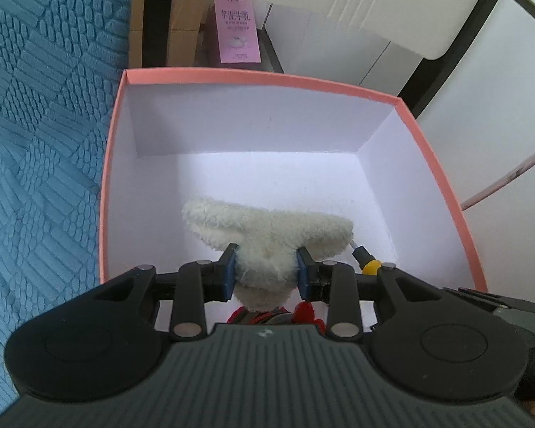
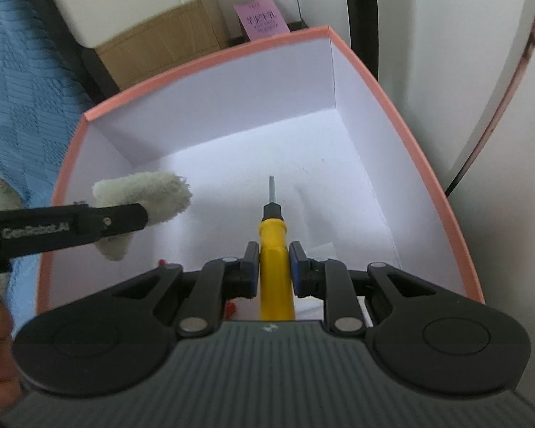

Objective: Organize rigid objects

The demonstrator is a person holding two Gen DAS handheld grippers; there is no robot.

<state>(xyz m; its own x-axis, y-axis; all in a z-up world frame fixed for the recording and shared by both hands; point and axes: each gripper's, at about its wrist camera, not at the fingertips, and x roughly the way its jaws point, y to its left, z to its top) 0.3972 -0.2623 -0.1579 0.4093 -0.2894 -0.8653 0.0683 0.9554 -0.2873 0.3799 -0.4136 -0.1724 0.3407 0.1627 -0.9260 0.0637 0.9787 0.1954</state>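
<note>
A pink-rimmed box (image 1: 123, 114) with a white inside stands in front of me; it also shows in the right wrist view (image 2: 403, 135). My left gripper (image 1: 266, 267) is shut on a white fluffy plush toy (image 1: 267, 228) with red parts below, held over the box's near side. The toy (image 2: 149, 192) and the left gripper's finger (image 2: 117, 219) show at the left of the right wrist view. My right gripper (image 2: 274, 264) is shut on a yellow-handled screwdriver (image 2: 273, 239), tip pointing into the box. Its yellow end (image 1: 369, 267) shows beside the toy in the left wrist view.
A blue textured cloth (image 1: 35, 142) lies left of the box. Behind the box stand a pink carton (image 1: 237, 32), a cardboard box (image 2: 167, 50) and a white chair with a dark frame (image 1: 339, 10). A white wall or panel is on the right.
</note>
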